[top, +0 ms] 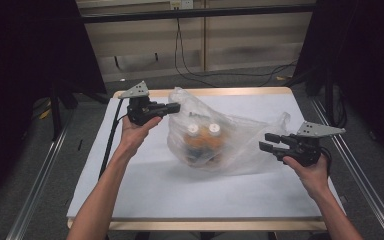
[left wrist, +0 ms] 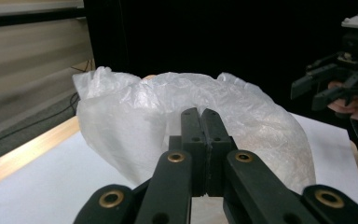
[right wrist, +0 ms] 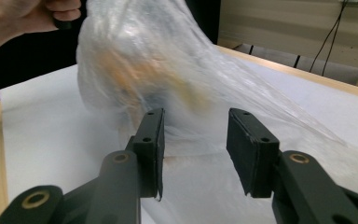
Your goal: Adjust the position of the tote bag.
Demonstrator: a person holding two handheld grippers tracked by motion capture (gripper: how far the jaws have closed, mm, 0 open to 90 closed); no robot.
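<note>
Your left gripper (top: 174, 107) sits at the upper left edge of a crinkled, translucent plastic bag (top: 230, 135), its 2 black jaws pressed flat together; from the left gripper view you cannot tell whether any film is caught between them, though the tips (left wrist: 200, 116) lie right against the bag (left wrist: 135, 121). Your right gripper (top: 269, 141) hovers just beside the bag's right side with its jaws apart, holding nothing; in the right gripper view the ribbed black pads (right wrist: 151, 140) frame stretched, glossy film (right wrist: 177, 79). The bag rests mid-table on a smooth white sheet (top: 145, 185) over a pale wood-edged table (top: 205, 225). Through the film you can make out 2 round white caps (top: 203, 129) above blurred orange shapes (top: 205, 142). A grey three-cornered plate (top: 320, 129) tops your right gripper.
</note>
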